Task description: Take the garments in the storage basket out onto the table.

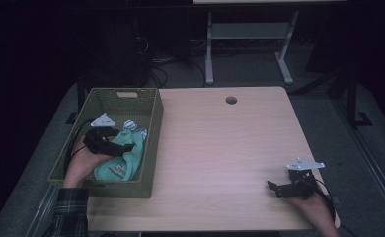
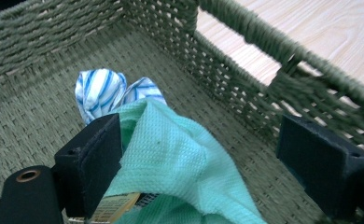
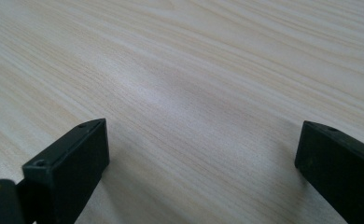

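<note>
A green woven basket [image 1: 154,129] stands at the left of the light wooden table [image 1: 225,148]. Inside it lie a mint green cloth [image 1: 124,164] and, just beyond, a blue-and-white striped cloth [image 1: 134,128]. My left gripper [image 1: 121,141] is down in the basket and open. In the left gripper view the mint cloth [image 2: 180,158] bulges between the wide-apart jaws and rests against the left one, with the striped cloth [image 2: 101,91] behind and the basket wall [image 2: 264,35] to the right. My right gripper [image 1: 275,187] rests open on bare table near the front right; nothing lies between its jaws [image 3: 206,137].
A round cable hole [image 1: 231,100] sits near the table's far edge. Behind the table stand the white legs of another desk [image 1: 209,54], with cables on the floor. Bare tabletop stretches between the basket and my right gripper.
</note>
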A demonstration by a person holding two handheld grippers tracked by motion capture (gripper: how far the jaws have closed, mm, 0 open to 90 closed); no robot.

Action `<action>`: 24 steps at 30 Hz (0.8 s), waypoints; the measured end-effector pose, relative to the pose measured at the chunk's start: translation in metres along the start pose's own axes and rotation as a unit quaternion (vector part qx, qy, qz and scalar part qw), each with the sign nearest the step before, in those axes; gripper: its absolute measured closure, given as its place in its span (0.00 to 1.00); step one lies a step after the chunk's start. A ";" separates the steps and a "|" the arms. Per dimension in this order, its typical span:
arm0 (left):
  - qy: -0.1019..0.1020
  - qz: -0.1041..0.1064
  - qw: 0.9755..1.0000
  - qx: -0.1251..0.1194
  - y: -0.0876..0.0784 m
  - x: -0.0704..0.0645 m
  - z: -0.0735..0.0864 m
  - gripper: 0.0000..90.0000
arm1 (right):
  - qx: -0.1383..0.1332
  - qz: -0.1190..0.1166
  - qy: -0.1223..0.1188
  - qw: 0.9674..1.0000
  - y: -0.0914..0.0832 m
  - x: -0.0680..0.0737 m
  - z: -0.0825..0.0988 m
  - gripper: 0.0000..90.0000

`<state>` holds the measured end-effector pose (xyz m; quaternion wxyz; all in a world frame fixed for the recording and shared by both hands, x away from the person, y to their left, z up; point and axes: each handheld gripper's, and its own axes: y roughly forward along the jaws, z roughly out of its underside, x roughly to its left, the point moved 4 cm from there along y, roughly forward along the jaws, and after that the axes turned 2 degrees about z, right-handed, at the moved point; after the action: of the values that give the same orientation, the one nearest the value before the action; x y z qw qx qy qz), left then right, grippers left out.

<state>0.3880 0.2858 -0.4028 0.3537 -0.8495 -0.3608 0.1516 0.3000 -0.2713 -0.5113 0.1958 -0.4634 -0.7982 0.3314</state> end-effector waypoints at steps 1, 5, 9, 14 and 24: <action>-0.002 0.000 1.000 0.001 0.001 0.001 0.001 0.15 | 0.000 0.000 0.000 1.000 0.000 0.000 0.000 0.03; -0.004 -0.003 1.000 0.003 0.005 0.004 0.004 0.16 | 0.000 0.000 0.000 1.000 0.000 0.000 0.000 0.03; -0.004 -0.006 1.000 0.010 0.011 0.007 0.008 0.16 | 0.000 0.000 0.000 1.000 0.000 0.000 0.000 0.03; -0.008 -0.008 1.000 0.019 0.017 0.010 0.012 0.16 | 0.000 0.000 0.000 1.000 0.000 0.000 0.000 0.03; -0.017 -0.014 0.999 0.037 0.023 0.012 0.016 0.27 | 0.000 0.000 0.000 1.000 0.000 0.000 0.000 0.03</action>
<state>0.4000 0.2913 -0.4309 0.3811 -0.8277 -0.3731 0.1744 0.3000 -0.2713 -0.5113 0.1955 -0.4635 -0.7982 0.3314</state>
